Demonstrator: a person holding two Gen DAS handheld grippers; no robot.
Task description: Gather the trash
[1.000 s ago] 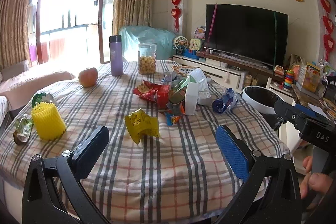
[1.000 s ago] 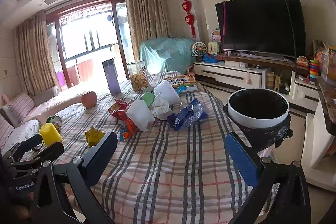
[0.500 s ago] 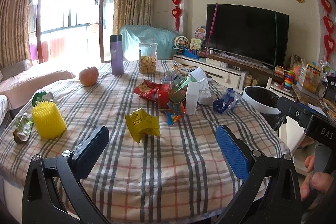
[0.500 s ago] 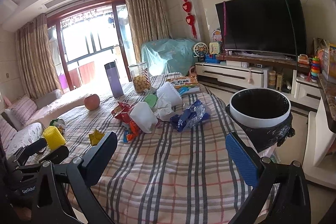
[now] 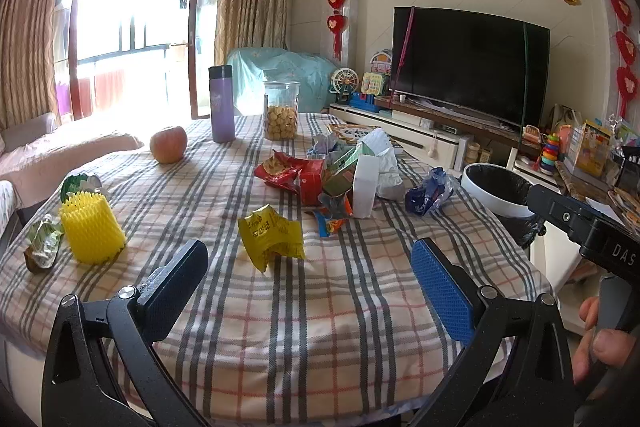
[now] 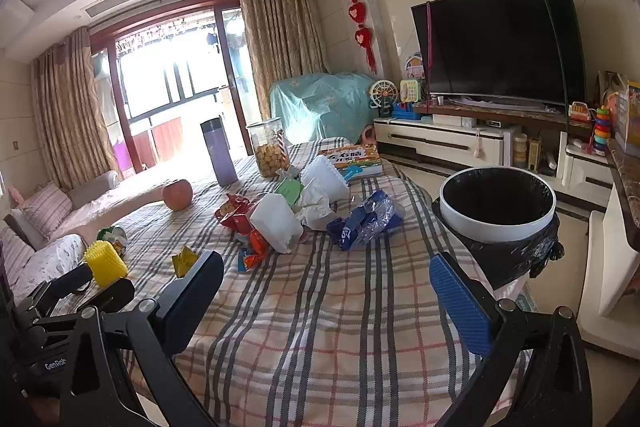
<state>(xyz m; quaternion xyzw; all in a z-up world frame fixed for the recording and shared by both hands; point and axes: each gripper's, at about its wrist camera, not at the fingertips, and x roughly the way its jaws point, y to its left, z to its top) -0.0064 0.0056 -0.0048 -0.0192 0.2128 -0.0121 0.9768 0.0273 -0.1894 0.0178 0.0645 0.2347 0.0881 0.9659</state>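
Trash lies on a plaid tablecloth (image 5: 280, 307): a crumpled yellow wrapper (image 5: 272, 233), a red snack bag (image 5: 280, 169), a white carton (image 5: 365, 187), an orange wrapper (image 5: 330, 223) and a blue plastic bag (image 5: 428, 191). The same blue plastic bag (image 6: 362, 221) and white carton (image 6: 276, 221) show in the right wrist view. A white-rimmed bin (image 6: 498, 205) with a black liner stands off the table's right edge. My left gripper (image 5: 308, 271) is open, just short of the yellow wrapper. My right gripper (image 6: 326, 287) is open above bare cloth, short of the pile.
An apple (image 5: 168, 143), a purple flask (image 5: 222, 103) and a cookie jar (image 5: 281, 110) stand at the far side. A yellow foam net (image 5: 91, 229) and a green wrapper (image 5: 42, 245) lie at left. A TV stand (image 6: 460, 143) is beyond. A hand (image 5: 600, 339) holds the right gripper's handle.
The right gripper has risen and eased forward over the table; the trash pile and bin sit slightly nearer. The left gripper has barely moved. Both stay open.
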